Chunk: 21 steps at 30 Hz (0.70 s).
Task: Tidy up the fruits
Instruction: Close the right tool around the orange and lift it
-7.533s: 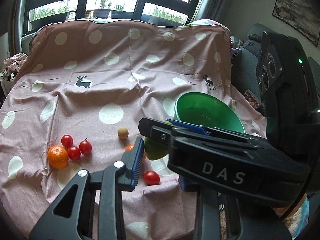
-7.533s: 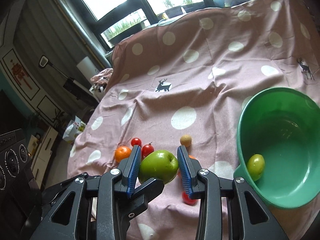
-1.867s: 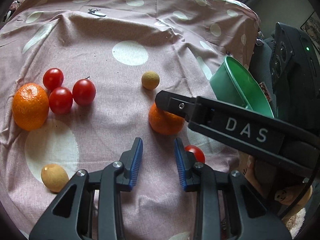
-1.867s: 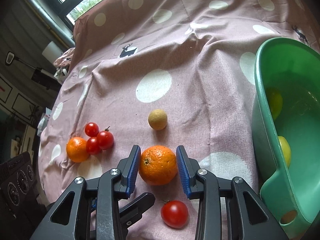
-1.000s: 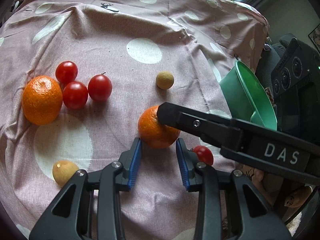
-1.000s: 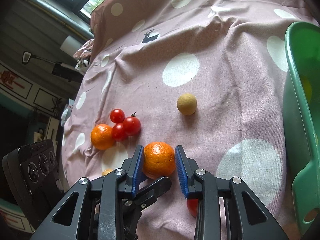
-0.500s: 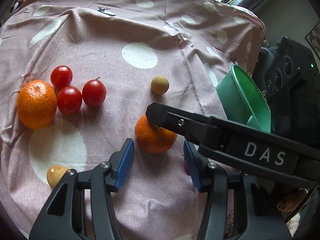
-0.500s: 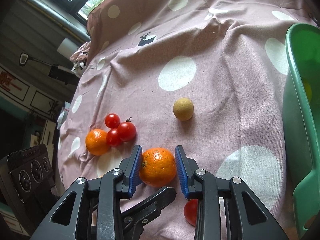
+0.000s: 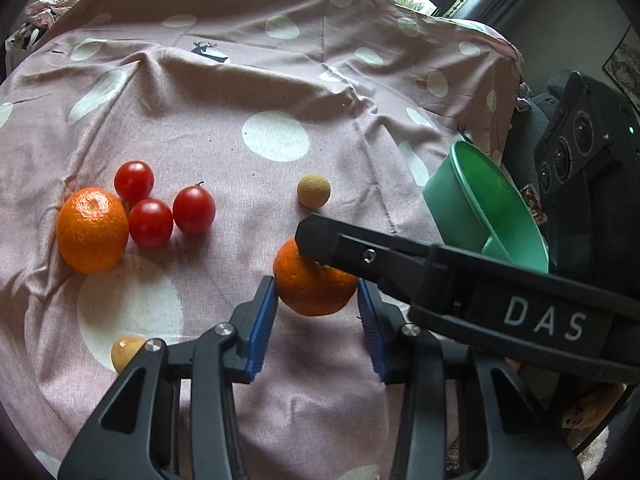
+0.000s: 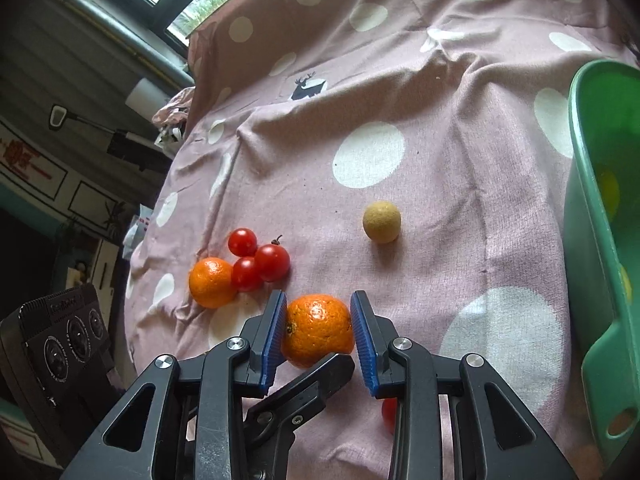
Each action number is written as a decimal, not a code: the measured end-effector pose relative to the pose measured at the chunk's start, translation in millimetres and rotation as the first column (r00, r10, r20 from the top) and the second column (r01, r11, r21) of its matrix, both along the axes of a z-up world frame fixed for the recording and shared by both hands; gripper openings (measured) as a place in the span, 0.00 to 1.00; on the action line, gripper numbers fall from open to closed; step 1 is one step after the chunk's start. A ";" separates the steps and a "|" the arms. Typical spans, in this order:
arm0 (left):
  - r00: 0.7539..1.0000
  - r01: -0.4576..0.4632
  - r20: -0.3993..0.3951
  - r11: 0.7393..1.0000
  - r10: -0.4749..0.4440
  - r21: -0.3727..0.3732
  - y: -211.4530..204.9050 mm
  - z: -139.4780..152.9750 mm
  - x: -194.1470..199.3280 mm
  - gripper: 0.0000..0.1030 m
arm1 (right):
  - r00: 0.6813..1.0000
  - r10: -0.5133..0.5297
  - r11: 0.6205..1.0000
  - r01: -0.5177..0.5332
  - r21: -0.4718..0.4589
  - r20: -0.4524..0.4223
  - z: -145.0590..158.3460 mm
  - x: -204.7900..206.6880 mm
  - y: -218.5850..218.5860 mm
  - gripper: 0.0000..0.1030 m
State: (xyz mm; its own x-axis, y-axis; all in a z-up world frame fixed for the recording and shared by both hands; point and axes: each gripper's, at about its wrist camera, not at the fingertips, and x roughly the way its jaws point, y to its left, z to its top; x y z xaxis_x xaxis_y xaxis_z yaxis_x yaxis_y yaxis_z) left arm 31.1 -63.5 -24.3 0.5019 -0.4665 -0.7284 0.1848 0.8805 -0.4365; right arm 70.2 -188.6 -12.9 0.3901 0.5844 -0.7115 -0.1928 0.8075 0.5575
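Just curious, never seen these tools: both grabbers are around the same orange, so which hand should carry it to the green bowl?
Probably the right. The right gripper has its fingers pressed on the orange, and the green bowl sits on its side. The left gripper's fingers are only closing around it.

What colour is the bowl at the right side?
Green; the bowl shows best in the right wrist view.
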 end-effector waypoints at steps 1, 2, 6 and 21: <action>1.000 0.000 0.013 1.000 0.000 -0.003 0.5 4.0 -2.0 0.40 | 1.000 -0.001 1.000 0.001 0.004 0.012 4.0 -2.1 -1.0 0.34; 1.000 0.002 0.027 1.000 -0.002 0.001 0.3 8.1 -4.1 0.40 | 1.000 -0.002 1.000 0.001 0.008 0.024 7.8 -3.9 -1.7 0.34; 0.997 0.005 0.077 1.000 -0.005 0.006 -2.1 22.1 -12.1 0.40 | 0.997 -0.006 1.000 0.006 0.008 0.074 23.3 -12.3 -3.3 0.34; 0.972 0.025 0.235 1.000 -0.027 0.011 -22.1 75.0 -34.1 0.39 | 0.968 -0.060 0.998 0.058 0.017 0.244 74.8 -41.8 -25.0 0.35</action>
